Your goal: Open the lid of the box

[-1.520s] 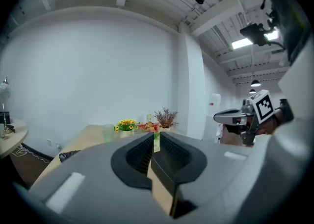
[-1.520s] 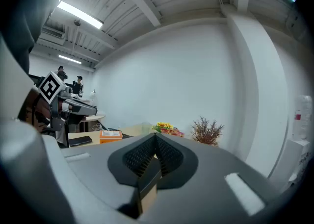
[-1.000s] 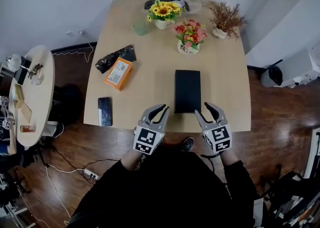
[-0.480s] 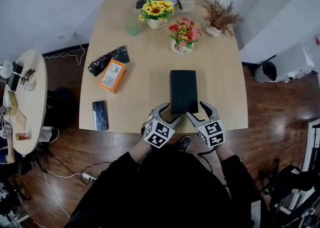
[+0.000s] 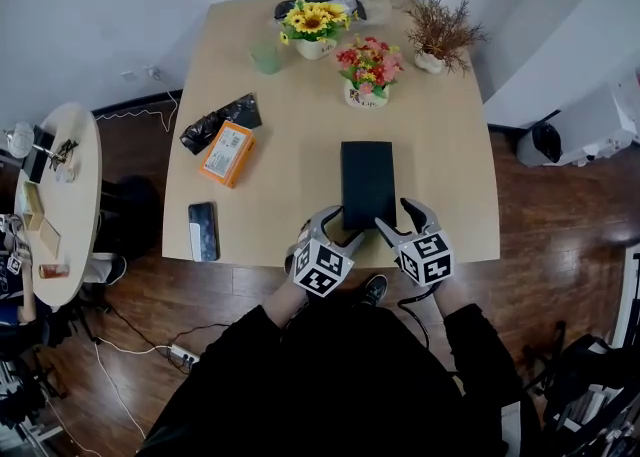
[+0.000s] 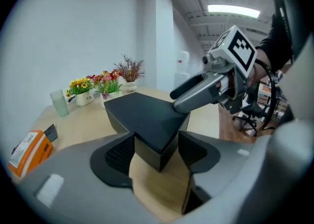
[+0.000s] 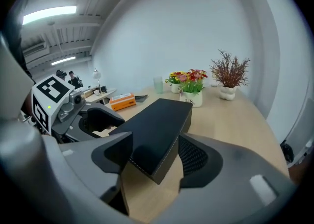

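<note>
At the box corners, left gripper and right gripper arrived, seemingly unclamped.

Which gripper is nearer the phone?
Left. The left gripper is at the near-left corner of the black box, with the phone off to its left; the right gripper is at the near-right corner, farther away.

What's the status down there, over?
Left hand-held gripper, right hand-held gripper: open, astride near corners of black box. Lid down. Nothing blocking.
</note>
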